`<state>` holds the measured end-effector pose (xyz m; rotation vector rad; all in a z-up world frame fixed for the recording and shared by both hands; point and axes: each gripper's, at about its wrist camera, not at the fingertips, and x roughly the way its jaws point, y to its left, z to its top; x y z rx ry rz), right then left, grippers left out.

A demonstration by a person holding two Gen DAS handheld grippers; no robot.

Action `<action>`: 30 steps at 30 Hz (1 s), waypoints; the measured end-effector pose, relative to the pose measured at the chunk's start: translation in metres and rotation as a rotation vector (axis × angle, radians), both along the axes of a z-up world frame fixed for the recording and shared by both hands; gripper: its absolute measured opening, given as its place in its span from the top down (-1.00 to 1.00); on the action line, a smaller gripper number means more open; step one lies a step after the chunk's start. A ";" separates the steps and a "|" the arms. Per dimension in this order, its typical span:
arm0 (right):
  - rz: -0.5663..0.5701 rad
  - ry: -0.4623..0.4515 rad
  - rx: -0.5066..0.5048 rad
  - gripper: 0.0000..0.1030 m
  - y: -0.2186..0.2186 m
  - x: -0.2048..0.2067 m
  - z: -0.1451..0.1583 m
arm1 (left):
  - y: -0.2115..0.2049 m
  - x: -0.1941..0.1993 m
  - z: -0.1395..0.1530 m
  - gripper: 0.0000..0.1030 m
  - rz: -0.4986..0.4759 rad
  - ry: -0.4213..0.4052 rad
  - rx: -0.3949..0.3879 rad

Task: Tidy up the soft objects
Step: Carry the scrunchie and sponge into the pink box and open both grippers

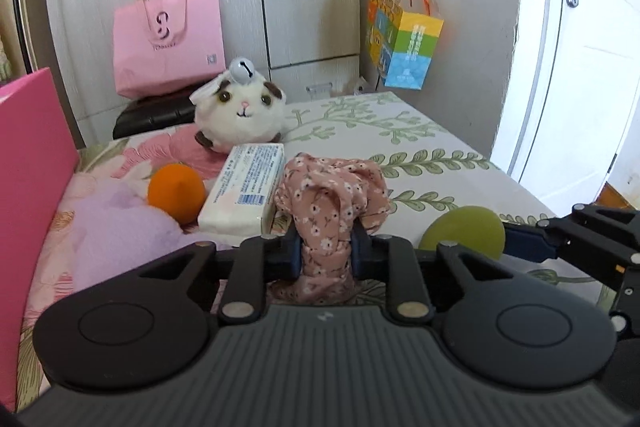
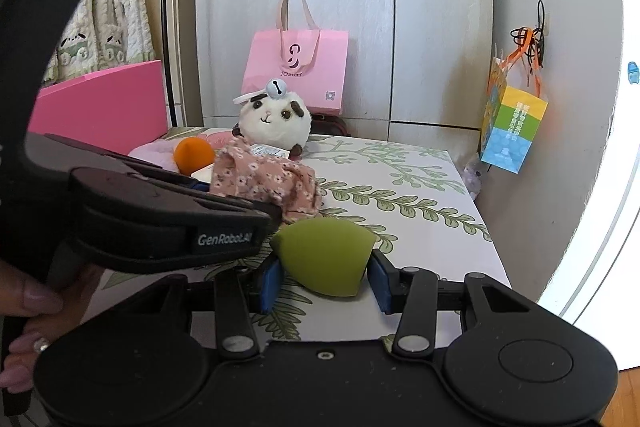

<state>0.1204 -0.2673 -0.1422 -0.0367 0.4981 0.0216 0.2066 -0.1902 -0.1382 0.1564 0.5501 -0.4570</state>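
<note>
My left gripper (image 1: 325, 251) is shut on a pink floral cloth (image 1: 334, 195), bunched just above the bed; the cloth also shows in the right wrist view (image 2: 264, 183). My right gripper (image 2: 324, 279) is shut on a green soft sponge (image 2: 326, 255), squeezed between its blue pads; the sponge shows at the right of the left wrist view (image 1: 464, 233). Behind the cloth lie a white tissue pack (image 1: 244, 191), an orange ball (image 1: 176, 193) and a white plush hamster (image 1: 240, 115) with a bell.
A pink box (image 1: 32, 163) stands at the bed's left edge, a lilac fluffy cloth (image 1: 116, 231) beside it. A pink tote bag (image 1: 168, 39) leans on the wardrobe. A colourful gift bag (image 1: 404, 43) hangs on the right wall. The leaf-print bedsheet (image 1: 420, 155) stretches right.
</note>
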 end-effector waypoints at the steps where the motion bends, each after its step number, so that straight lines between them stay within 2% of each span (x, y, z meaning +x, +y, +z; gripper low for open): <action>1: -0.004 -0.001 -0.003 0.03 0.001 -0.001 0.000 | 0.002 -0.002 0.001 0.60 -0.002 0.000 -0.010; 6: -0.015 -0.002 -0.017 0.03 0.006 -0.007 0.003 | 0.012 -0.013 0.007 0.60 -0.008 0.004 -0.050; 11: -0.015 -0.006 -0.019 0.03 0.012 -0.017 0.006 | 0.027 -0.023 0.012 0.60 -0.023 0.054 -0.116; 15: -0.003 -0.015 -0.018 0.03 0.019 -0.027 0.012 | 0.037 -0.040 0.017 0.60 -0.016 0.034 -0.124; 18: 0.008 -0.017 -0.029 0.03 0.027 -0.035 0.016 | 0.048 -0.050 0.023 0.60 -0.019 0.049 -0.144; 23: 0.036 -0.046 -0.047 0.02 0.041 -0.055 0.025 | 0.064 -0.074 0.033 0.60 -0.010 0.057 -0.100; 30: 0.168 -0.022 0.040 0.02 0.059 -0.075 0.042 | 0.102 -0.096 0.053 0.60 -0.019 0.116 -0.110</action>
